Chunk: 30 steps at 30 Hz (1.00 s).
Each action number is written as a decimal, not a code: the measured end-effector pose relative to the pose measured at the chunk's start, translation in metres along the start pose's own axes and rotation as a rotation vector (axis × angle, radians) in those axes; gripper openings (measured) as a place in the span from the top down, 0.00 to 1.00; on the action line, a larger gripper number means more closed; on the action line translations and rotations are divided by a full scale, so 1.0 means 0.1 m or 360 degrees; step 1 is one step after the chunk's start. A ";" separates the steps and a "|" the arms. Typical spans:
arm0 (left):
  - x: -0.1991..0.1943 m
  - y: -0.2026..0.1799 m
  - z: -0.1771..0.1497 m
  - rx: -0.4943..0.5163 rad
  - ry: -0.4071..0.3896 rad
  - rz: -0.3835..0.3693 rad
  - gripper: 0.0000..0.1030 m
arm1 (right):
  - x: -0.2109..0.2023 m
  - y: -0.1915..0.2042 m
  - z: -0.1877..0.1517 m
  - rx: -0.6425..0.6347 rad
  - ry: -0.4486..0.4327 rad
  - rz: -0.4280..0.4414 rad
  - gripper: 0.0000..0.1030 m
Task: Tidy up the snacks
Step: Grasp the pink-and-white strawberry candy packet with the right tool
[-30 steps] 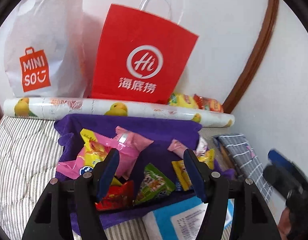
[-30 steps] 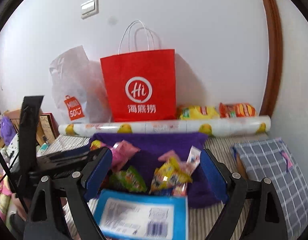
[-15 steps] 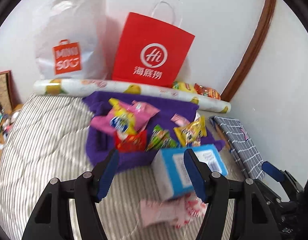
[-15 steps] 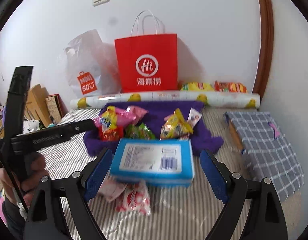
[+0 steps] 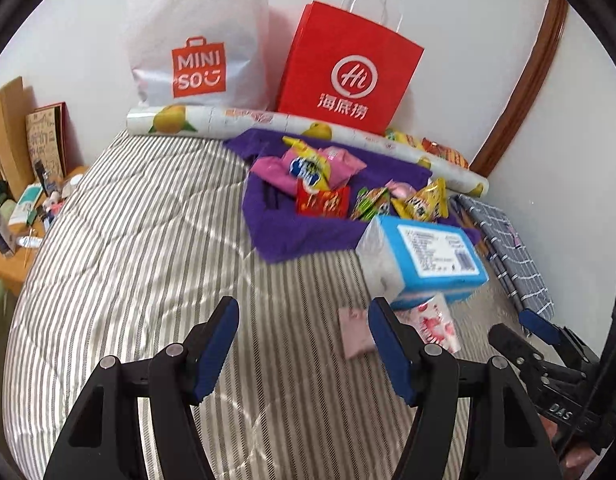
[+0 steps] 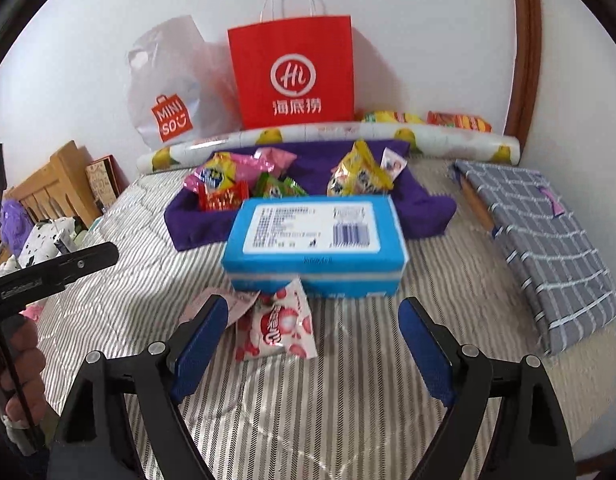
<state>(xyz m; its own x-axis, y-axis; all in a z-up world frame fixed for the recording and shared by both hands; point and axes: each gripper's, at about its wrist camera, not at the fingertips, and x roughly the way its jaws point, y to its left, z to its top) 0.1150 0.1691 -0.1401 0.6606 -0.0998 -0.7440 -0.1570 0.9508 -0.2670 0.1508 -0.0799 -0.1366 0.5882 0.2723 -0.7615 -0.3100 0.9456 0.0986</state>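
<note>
Several snack packets lie on a purple cloth (image 5: 292, 232) (image 6: 423, 208) on the striped bed: a pink and yellow one (image 5: 311, 166) (image 6: 228, 170), a red one (image 5: 323, 202) (image 6: 223, 197), a green one (image 5: 369, 202) (image 6: 276, 188) and a yellow one (image 5: 425, 200) (image 6: 357, 174). A blue box (image 5: 427, 258) (image 6: 313, 236) sits in front of the cloth. A white and red packet (image 6: 278, 328) (image 5: 435, 322) and a pale pink packet (image 5: 355, 332) lie before the box. My left gripper (image 5: 304, 344) is open and empty above the bedding. My right gripper (image 6: 313, 344) is open and empty, just behind the white and red packet.
A red paper bag (image 5: 347, 76) (image 6: 294, 72) and a white Miniso bag (image 5: 196, 44) (image 6: 166, 96) stand against the wall behind a lemon-print roll (image 5: 212, 118) (image 6: 427, 138). A grey checked cloth (image 6: 535, 232) (image 5: 511, 248) lies at the right. A cluttered wooden side table (image 5: 12, 216) stands left of the bed.
Both grippers have pulled back from the purple cloth toward the near side of the bed. The blue box and the loose packets before it have come into view.
</note>
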 end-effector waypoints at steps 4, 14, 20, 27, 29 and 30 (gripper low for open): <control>0.05 0.05 -0.05 -0.0016 0.0028 -0.0017 0.37 | 0.21 0.06 -0.08 -0.0034 0.0072 0.0013 0.18; 0.23 0.18 -0.12 -0.0058 0.0098 -0.0046 0.37 | 0.66 0.20 -0.21 -0.0161 0.0224 0.0042 0.18; 0.28 0.23 -0.13 -0.0079 0.0118 -0.0067 0.37 | 0.81 0.31 -0.24 -0.0225 0.0255 0.0066 0.18; 0.31 0.22 -0.15 -0.0067 0.0135 -0.0069 0.37 | 0.91 0.43 -0.26 -0.0290 0.0261 0.0048 0.18; 0.32 0.20 -0.15 -0.0059 0.0142 -0.0068 0.37 | 0.91 0.41 -0.26 -0.0273 0.0263 0.0076 0.23; 0.33 0.19 -0.15 -0.0057 0.0146 -0.0068 0.37 | 0.91 0.40 -0.25 -0.0269 0.0256 0.0083 0.28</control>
<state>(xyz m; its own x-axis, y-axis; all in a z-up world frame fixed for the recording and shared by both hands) 0.1227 0.1790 -0.1792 0.5974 -0.1678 -0.7842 -0.1576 0.9342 -0.3200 0.1729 -0.0221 -0.2179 0.4456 0.2751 -0.8519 -0.4652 0.8842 0.0422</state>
